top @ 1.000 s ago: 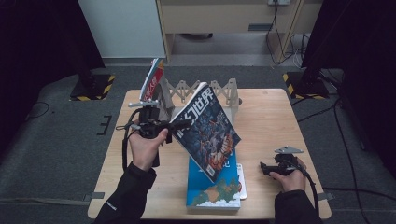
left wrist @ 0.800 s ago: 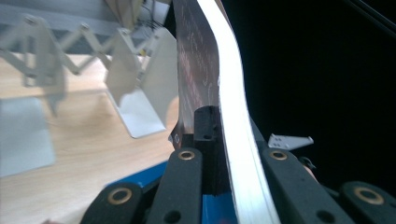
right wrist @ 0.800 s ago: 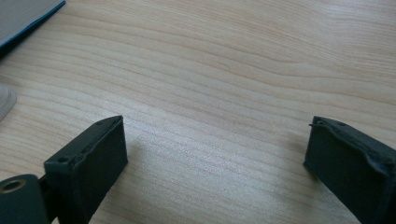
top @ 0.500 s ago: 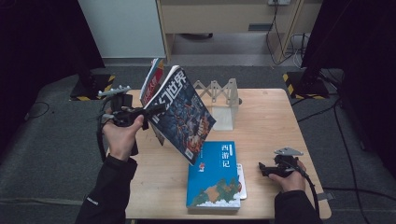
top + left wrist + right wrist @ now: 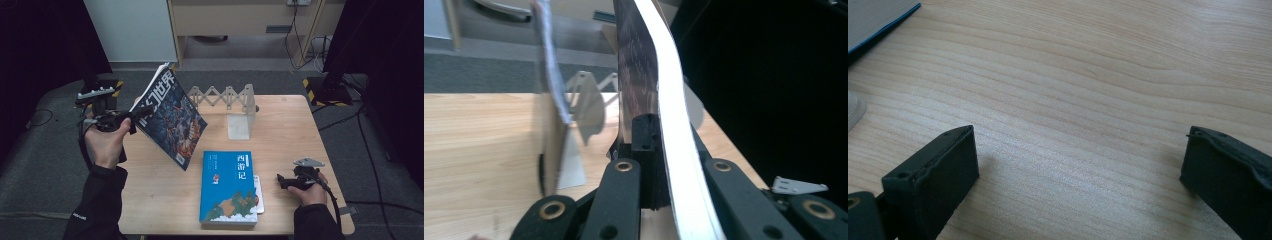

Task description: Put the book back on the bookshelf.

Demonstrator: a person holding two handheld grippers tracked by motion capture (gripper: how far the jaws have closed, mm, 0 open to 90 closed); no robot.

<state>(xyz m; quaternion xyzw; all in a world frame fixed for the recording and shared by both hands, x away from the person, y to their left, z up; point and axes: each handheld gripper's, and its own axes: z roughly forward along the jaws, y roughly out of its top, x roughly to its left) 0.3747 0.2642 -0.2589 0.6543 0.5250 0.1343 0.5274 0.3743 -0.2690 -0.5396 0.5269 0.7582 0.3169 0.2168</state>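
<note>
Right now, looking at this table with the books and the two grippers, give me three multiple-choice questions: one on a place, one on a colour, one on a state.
1. Where is the magazine?
A. flat on the table
B. held up in the left gripper
C. in the rack

2. What colour is the cover of the book lying on the table?
A. blue
B. red
C. yellow

3. How are the right gripper jaws?
A. shut on a pen
B. shut on the book
C. open, empty

Answers: B, jaws clamp its edge above the table; A, blue cover; C, bare wood shows between them.
</note>
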